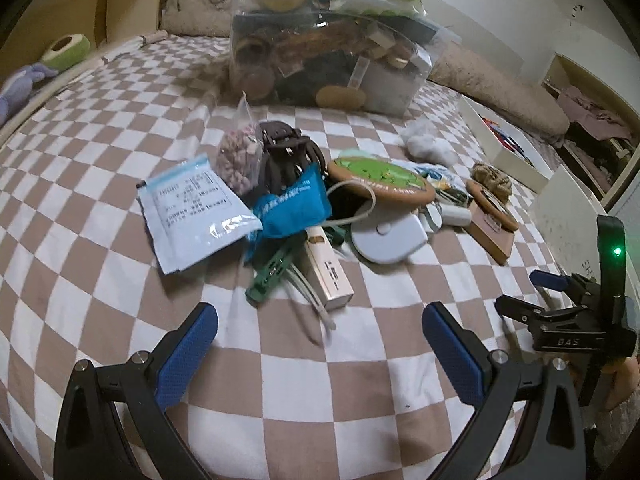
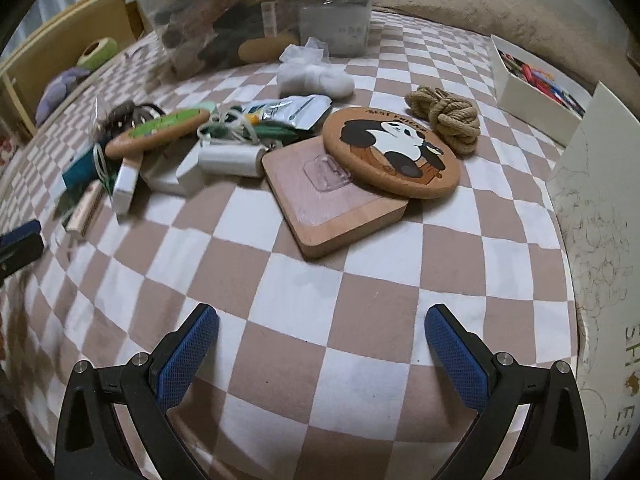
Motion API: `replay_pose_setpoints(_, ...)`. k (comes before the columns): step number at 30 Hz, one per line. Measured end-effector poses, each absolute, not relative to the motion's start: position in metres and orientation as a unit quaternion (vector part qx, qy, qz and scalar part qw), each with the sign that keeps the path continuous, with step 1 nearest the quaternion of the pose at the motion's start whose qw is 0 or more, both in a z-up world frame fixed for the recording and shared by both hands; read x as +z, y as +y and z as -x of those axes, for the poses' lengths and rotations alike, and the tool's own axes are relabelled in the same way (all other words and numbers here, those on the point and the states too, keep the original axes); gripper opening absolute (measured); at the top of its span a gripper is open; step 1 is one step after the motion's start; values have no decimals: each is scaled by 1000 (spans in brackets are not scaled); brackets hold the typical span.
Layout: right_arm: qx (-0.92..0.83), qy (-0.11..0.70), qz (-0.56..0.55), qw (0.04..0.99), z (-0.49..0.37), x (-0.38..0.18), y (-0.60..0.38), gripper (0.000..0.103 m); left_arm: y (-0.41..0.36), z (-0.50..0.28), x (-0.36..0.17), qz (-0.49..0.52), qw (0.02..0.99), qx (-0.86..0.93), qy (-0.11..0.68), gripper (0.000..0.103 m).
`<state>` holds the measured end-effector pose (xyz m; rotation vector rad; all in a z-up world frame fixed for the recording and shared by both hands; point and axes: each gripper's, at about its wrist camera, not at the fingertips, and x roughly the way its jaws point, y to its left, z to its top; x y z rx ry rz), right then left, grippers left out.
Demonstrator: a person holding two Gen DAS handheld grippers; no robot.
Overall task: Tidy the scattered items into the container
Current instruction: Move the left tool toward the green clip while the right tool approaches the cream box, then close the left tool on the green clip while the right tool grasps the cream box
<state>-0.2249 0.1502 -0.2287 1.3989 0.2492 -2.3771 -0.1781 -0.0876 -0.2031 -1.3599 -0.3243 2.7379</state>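
Bed sheet (image 2: 304,304): brown-and-white checks. Round coaster (image 2: 390,152): tan cork, black-and-white panda print. Square board (image 2: 332,216) under it: plain light wood. Rope knot (image 2: 448,120): beige. Second coaster (image 1: 380,176): green face, cork rim. Pouch (image 1: 292,204): bright blue. Flat packet (image 1: 192,212): pale blue. Hand-held gripper pads (image 2: 188,360): blue, black frame.

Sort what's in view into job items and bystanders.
Job: round cork panda coaster, square wooden block, knotted tan rope, pale blue printed pouch, clear plastic container.
Bystanders: white cardboard box of pens, green plush ring.
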Motion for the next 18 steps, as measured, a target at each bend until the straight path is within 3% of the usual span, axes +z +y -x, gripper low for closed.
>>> replay_pose_setpoints(8,-844,94,-490,198,223,-232,153,103,-95,186,-220,469,31,870,-151,100)
replay_pose_setpoints(9,-845,95,-487,199,222,-232,153,103,-96,186,-219,466,24,871,-151,95)
replay_pose_setpoints(10,-846,97,-484,200,221,-233,153,103,-97,186,-218,463,16,873,-148,82)
replay_pose_setpoints(14,-847,102,-482,198,219,-233,153,103,-103,188,-218,460,15,875,-151,64)
replay_pose_setpoints(16,-848,100,-482,199,220,-234,153,103,-103,187,-218,458,19,877,-145,42)
replay_pose_setpoints(17,-847,99,-482,200,220,-234,153,103,-103,187,-218,458,26,876,-147,38)
replay_pose_setpoints(18,-847,98,-482,200,220,-234,152,103,-102,187,-218,459,35,875,-151,27)
